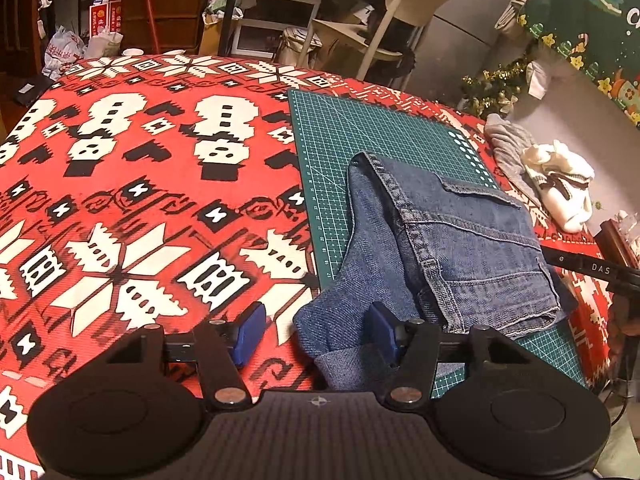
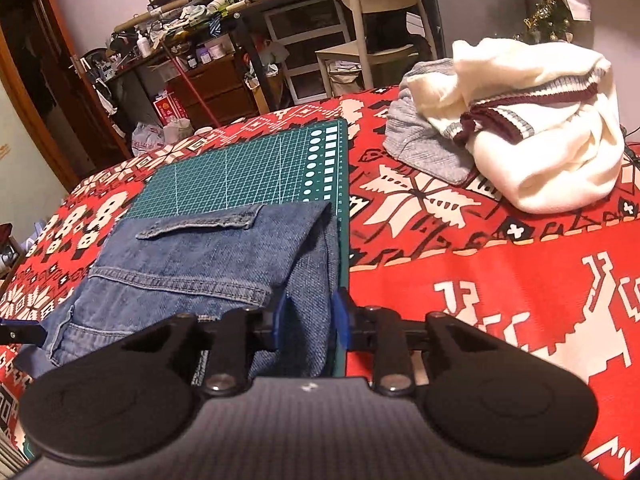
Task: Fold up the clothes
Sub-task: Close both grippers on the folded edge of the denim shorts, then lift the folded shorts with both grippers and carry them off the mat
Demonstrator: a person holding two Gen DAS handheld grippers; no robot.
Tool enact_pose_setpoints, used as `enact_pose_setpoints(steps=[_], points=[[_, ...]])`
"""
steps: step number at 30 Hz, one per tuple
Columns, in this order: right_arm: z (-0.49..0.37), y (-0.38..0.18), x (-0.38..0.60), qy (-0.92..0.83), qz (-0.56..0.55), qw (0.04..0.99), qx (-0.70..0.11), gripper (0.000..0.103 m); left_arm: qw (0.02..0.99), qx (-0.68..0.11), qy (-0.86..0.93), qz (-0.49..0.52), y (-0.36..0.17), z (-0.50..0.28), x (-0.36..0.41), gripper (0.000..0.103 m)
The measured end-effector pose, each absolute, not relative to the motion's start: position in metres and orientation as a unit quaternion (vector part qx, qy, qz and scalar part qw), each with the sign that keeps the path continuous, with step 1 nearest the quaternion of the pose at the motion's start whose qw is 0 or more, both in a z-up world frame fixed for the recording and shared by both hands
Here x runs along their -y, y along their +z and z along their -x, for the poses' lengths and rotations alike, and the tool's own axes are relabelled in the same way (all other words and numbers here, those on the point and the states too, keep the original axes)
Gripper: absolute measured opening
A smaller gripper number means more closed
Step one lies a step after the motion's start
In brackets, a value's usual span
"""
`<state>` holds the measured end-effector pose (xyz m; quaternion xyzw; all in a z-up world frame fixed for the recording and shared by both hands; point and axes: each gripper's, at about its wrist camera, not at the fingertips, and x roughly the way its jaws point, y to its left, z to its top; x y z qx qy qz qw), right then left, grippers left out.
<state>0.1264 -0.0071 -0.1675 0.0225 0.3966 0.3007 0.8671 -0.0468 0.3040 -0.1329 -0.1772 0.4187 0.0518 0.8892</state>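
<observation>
Folded jeans (image 1: pixel 448 240) lie on the green cutting mat (image 1: pixel 360 136), which sits on the table under a red, white and black patterned cloth (image 1: pixel 140 200). The denim is stacked in several layers; a stitched seam runs diagonally across the top, and a back pocket flap faces up. One lower layer spills off the mat's near edge onto the cloth.

Left gripper (image 1: pixel 316 330): jaws spread wide. The right blue pad rests against the overhanging denim layer; the left pad hangs over bare cloth, touching nothing. No fabric is pinched between them.

Right gripper (image 2: pixel 310 320): jaws narrowed around the near right corner of the jeans (image 2: pixel 208 260), with a thick fold of denim sitting between the two blue pads. Both pads appear to touch the fabric, so this reads as a pinch on the jeans. From this view the denim stack sits along the right edge of the mat (image 2: pixel 240 176), near the printed row of white circles and squares.

Part of the right tool shows at the right edge of the left wrist view as a black bar at the far side of the jeans.

Well apart from the jeans, at the right far side of the table: a cream sweater (image 2: pixel 540 120) with maroon and grey trim, crumpled, lying partly on a grey garment (image 2: pixel 416 136).

A pale chair (image 2: pixel 376 12) stands beyond the table.
</observation>
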Motion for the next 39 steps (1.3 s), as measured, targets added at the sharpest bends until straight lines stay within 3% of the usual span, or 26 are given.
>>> enact_pose_setpoints(steps=[10, 15, 16, 17, 22, 25, 39], points=[[-0.124, -0.168, 0.004, 0.296, -0.021, 0.873, -0.388, 0.03, 0.887, -0.422, 0.047, 0.182, -0.135, 0.043, -0.305, 0.055], [-0.126, -0.168, 0.004, 0.297, -0.03, 0.87, -0.394, 0.025, 0.885, -0.427, 0.037, 0.182, -0.138, 0.033, -0.309, 0.054], [-0.125, -0.168, 0.003, 0.297, -0.027, 0.87, -0.392, 0.024, 0.883, -0.43, 0.032, 0.185, -0.138, 0.031, -0.31, 0.048], [-0.125, -0.168, 0.003, 0.297, -0.024, 0.871, -0.391, 0.023, 0.88, -0.434, 0.023, 0.192, -0.138, 0.03, -0.31, 0.034], [-0.121, -0.167, -0.002, 0.301, -0.013, 0.871, -0.388, 0.011, 0.883, -0.433, 0.013, 0.181, -0.131, 0.031, -0.301, 0.012], [-0.118, -0.163, -0.004, 0.298, -0.004, 0.876, -0.378, 0.003, 0.891, -0.422, 0.016, 0.166, -0.12, 0.033, -0.295, 0.01], [-0.119, -0.151, 0.002, 0.308, -0.018, 0.872, -0.381, 0.003, 0.901, -0.401, 0.006, 0.164, -0.104, 0.043, -0.279, 0.009]])
